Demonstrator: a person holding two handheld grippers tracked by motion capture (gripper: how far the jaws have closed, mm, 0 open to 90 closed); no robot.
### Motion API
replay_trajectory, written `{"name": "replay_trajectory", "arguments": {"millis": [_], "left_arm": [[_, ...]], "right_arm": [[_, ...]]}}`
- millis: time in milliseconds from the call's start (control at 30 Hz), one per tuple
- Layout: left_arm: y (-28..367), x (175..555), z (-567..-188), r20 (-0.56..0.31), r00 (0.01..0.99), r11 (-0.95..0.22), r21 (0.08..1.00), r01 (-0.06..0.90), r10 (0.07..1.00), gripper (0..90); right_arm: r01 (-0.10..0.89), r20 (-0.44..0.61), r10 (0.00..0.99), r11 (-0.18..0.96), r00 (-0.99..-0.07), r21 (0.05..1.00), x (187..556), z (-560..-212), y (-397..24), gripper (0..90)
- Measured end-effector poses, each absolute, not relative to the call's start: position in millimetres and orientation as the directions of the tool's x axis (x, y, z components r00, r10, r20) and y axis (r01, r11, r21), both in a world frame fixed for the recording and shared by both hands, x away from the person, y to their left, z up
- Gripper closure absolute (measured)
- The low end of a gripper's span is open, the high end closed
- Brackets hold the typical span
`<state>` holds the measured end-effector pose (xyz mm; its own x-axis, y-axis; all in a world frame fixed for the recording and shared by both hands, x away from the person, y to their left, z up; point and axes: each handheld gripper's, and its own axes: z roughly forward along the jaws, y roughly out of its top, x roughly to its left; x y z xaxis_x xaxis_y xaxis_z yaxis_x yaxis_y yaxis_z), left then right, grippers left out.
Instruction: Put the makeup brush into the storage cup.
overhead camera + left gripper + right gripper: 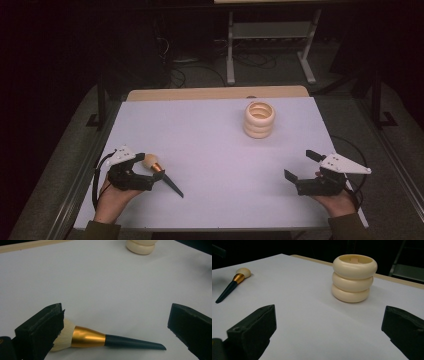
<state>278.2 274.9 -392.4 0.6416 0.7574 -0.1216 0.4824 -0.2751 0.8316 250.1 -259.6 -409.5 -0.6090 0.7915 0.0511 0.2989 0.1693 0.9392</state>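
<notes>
2 grippers rest at the near edge of the white table (210,125) in the high view: the left gripper (150,172) at the near left, the right gripper (300,165) at the near right, jaws spread. A makeup brush (161,172) lies just beside the left gripper, bristles toward it. A cream ringed holder (259,119) stands far right of centre.

In the left gripper view, its jaws are spread; the brush (100,338) lies between them, bristles touching the left jaw.

In the right gripper view, its jaws are spread and empty; the holder (354,277) stands beyond them, the brush (233,283) far left. No writing can be read.
</notes>
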Motion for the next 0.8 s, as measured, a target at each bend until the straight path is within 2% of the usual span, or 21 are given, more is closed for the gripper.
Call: {"name": "replay_trajectory", "arguments": {"millis": [800], "left_arm": [[262,294,-389,-0.117,0.589,-0.331,0.733,0.594,0.8,0.0]], "right_arm": [[0.305,0.049,0.79,0.178,-0.611,0.936,251,-411,-257,0.0]]}}
